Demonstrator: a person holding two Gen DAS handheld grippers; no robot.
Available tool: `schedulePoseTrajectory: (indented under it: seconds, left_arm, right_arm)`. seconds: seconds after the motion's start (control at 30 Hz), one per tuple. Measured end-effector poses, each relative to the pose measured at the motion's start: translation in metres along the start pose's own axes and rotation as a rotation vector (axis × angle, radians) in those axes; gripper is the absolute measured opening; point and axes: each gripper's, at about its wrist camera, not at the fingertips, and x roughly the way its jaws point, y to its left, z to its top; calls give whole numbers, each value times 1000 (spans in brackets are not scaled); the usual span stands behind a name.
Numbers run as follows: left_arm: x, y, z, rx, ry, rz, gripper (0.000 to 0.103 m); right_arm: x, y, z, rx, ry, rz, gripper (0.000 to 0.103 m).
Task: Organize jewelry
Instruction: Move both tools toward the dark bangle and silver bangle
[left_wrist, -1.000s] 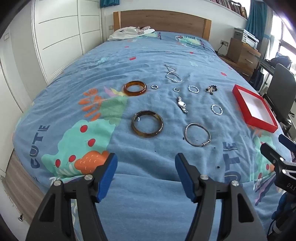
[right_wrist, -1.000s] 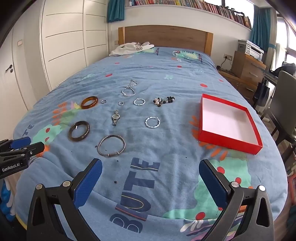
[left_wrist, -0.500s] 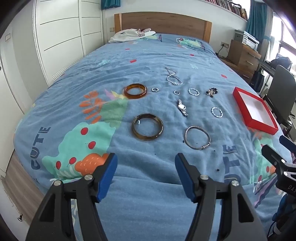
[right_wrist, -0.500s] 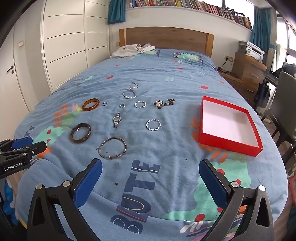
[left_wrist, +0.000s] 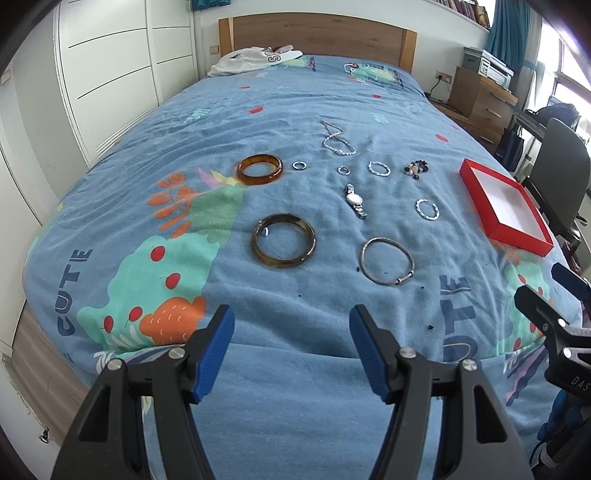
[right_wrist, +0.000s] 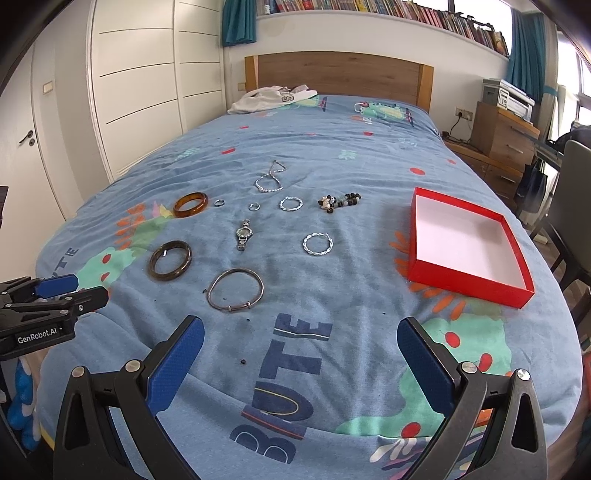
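Two grippers are held wide apart over the near edge of the bedspread (right_wrist: 332, 155), nothing gripped: left gripper (left_wrist: 291, 350), right gripper (right_wrist: 301, 363). Jewelry is laid out left of the red box (right_wrist: 467, 291): silver bangle (right_wrist: 235, 289) nearest, dark bangle (right_wrist: 170, 260) and amber bangle (right_wrist: 190, 204) furthest left, watch (right_wrist: 243, 233) between, twisted ring (right_wrist: 317, 244) closest to the box. Box interior is seen white, unfilled.

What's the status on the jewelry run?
Left gripper open, empty; right gripper open, empty. Jewelry all on the bedspread; red box empty. Nearest: silver bangle. Path unobstructed.
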Motion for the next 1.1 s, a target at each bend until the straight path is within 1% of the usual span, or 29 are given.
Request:
schedulePoseTrajectory:
  seconds: [0.37,0.57,0.7,0.8,0.87,1.0,1.1]
  left_arm:
    - [5,-2,3,3,8,-14,63]
    - [11,2,4,-1,36,-57,63]
    - [16,7,4,-12,45,-69,63]
    - [19,10,5,-17,47,-75,63]
    - [22,10,7,-13,50,-79,63]
    - [28,8,13,6,53,-81,63]
    - [36,4,20,26,56,-86,63]
  right_arm:
    - [2,4,-2,-7,15,11,102]
    - [6,6,-1,-12,26,24,102]
    - [10,9,-1,-17,38,35,101]
    - [15,9,0,-17,48,49,94]
    - [19,9,0,-16,61,58,86]
    - [28,9,1,-15,80,79,82]
    - [35,11,3,-17,93,98,77]
